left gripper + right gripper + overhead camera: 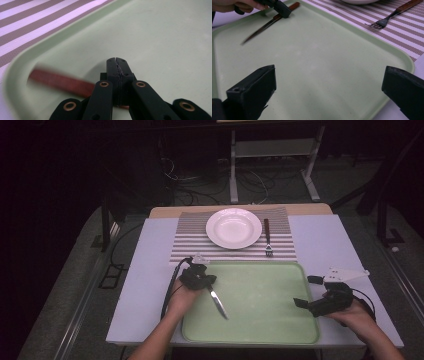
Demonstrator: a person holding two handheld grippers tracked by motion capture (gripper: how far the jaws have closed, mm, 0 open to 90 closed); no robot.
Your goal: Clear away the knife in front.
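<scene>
left gripper: jaws pressed together on the knife by its reddish handle, blade out over the green tray.
right gripper: jaws spread wide, holding nothing, at the tray's right rim.
doing it well: i'd lift level, since the blade juts sideways.
room: placemat left of the plate looks free; fork lies right.

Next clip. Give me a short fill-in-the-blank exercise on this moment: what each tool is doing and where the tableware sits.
1. The left tool is shut on the handle of the ____.
2. The right tool has its jaws ____ above the green tray.
3. The fork lies on the striped placemat, to the ____ of the white plate in the high view.

Missing words: knife; open; right
</scene>
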